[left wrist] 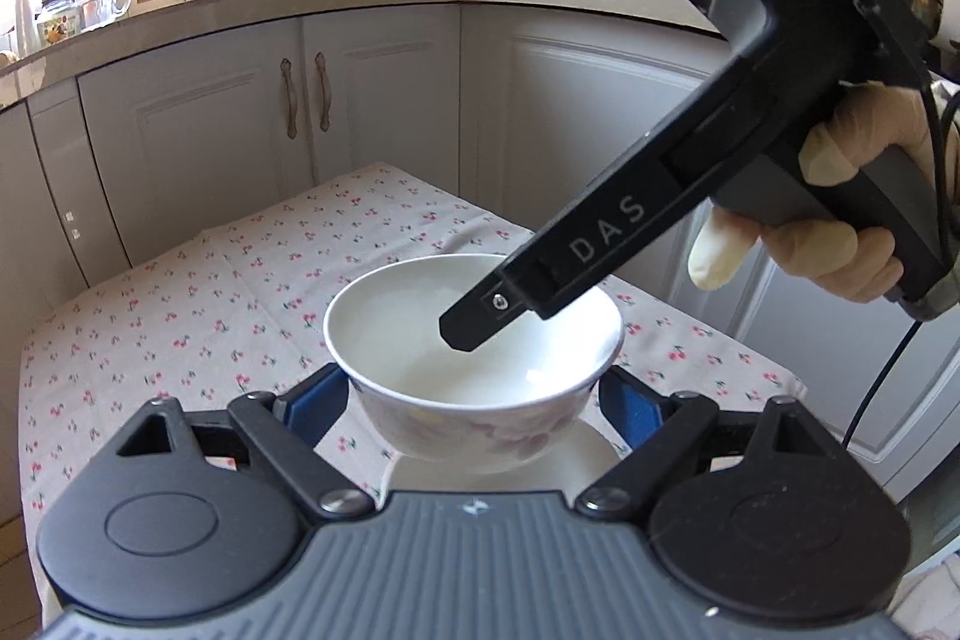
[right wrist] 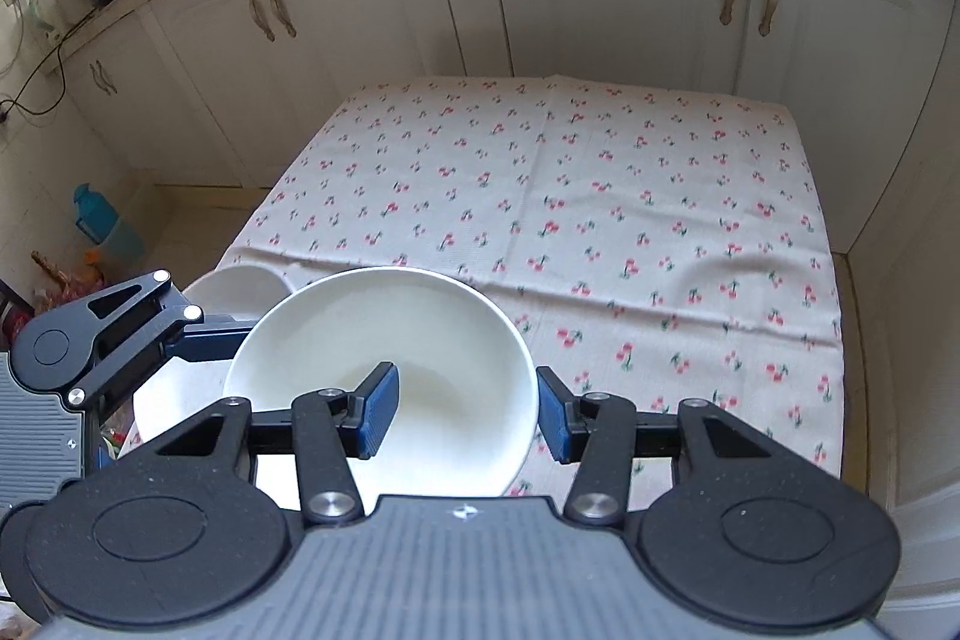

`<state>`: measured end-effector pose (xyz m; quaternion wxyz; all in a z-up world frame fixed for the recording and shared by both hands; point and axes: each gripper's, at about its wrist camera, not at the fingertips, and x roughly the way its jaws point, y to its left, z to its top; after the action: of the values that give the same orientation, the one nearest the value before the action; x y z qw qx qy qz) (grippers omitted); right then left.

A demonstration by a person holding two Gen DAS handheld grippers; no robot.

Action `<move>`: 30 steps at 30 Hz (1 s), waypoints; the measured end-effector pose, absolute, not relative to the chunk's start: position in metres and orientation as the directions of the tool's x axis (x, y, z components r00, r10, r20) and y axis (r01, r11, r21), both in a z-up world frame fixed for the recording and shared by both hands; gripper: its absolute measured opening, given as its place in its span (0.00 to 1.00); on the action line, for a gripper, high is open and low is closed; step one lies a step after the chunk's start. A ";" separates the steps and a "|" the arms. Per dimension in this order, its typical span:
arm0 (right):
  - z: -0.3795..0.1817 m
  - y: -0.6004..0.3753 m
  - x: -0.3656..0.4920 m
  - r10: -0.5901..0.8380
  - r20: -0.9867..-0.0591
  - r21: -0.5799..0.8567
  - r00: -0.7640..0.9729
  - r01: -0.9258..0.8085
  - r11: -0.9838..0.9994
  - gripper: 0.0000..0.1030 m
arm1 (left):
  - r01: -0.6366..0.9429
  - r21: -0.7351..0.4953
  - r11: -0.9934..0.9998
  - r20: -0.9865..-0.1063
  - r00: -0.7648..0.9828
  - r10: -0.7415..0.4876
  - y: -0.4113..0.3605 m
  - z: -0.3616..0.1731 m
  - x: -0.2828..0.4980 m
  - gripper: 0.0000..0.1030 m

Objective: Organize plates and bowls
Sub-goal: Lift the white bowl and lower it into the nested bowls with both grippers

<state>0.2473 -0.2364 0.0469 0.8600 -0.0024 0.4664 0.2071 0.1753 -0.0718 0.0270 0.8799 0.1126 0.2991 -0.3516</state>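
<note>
Two grippers hold one white bowl (left wrist: 474, 334) above the table (right wrist: 600, 196), which is draped in a cherry-print cloth. Largest first: that table is bare across its far and right side, so you have room to set down. Below the bowl and near the table's near-left edge lies a white plate (left wrist: 591, 445); in the right wrist view a second white dish (right wrist: 240, 286) sits just behind the bowl.

Your left gripper (left wrist: 474, 403) stands wide, its blue pads against the bowl's outer wall on both sides, low near the flowered band. Your right gripper (right wrist: 468, 412) stands narrower and pinches the rim: one finger (right wrist: 378, 409) inside the bowl, the other outside.

Judgement on handling: glazed ceramic, stiff, moderately heavy, smooth and therefore slippery, and it will chip or break if knocked against the plate. The rim pinch alone looks prone to pivot; the wall grip carries better. Keep it level and lower it gently.
</note>
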 end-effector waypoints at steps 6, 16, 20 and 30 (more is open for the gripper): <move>0.040 -0.235 0.226 0.355 -0.806 0.196 0.474 -0.352 0.915 0.53 | 0.686 -0.017 0.728 -0.605 0.572 -0.553 -0.071 0.020 0.161 0.87; 0.030 -0.230 0.214 0.349 -0.805 0.184 0.480 -0.358 0.915 0.53 | 0.658 -0.068 0.750 -0.612 0.567 -0.552 -0.064 0.006 0.148 0.87; 0.024 -0.227 0.214 0.346 -0.809 0.183 0.475 -0.357 0.916 0.53 | 0.653 -0.078 0.754 -0.609 0.567 -0.555 -0.062 0.002 0.147 0.88; 0.014 -0.227 0.215 0.355 -0.808 0.200 0.470 -0.349 0.916 0.53 | 0.652 -0.091 0.753 -0.624 0.552 -0.553 -0.060 -0.007 0.149 0.88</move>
<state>0.2152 -0.2267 0.0136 0.8573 0.0036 0.4722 0.2053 0.1495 -0.0602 -0.0071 0.8776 0.0757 0.3260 -0.3432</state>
